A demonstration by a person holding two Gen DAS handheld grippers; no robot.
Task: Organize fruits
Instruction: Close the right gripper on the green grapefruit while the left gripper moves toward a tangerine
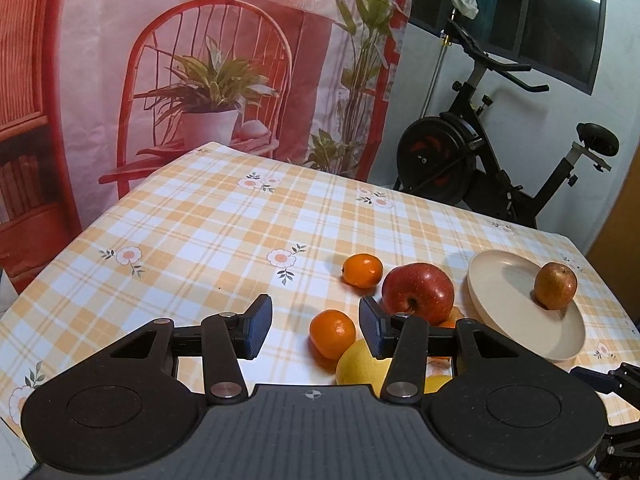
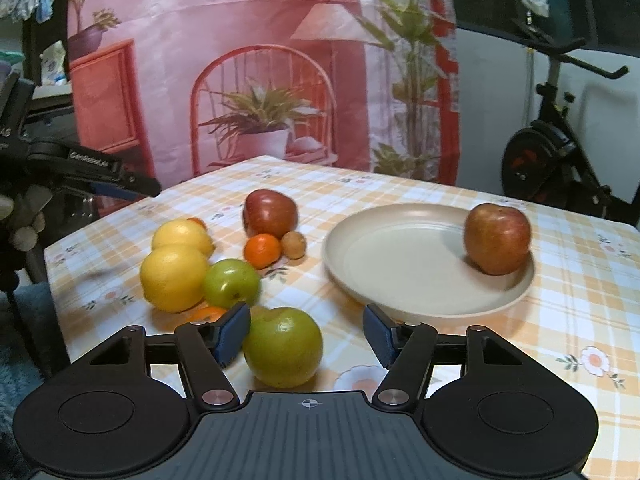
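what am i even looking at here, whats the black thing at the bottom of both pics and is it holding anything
Each black thing is a hand-held two-finger gripper with a camera looking along its fingers; one picture per hand. The left gripper is open and holds nothing. The right gripper is open around a green apple: one pad touches it, the other stands apart, so no grip. On the checked tablecloth lie lemons, mandarins and a red apple. A beige plate holds another apple.
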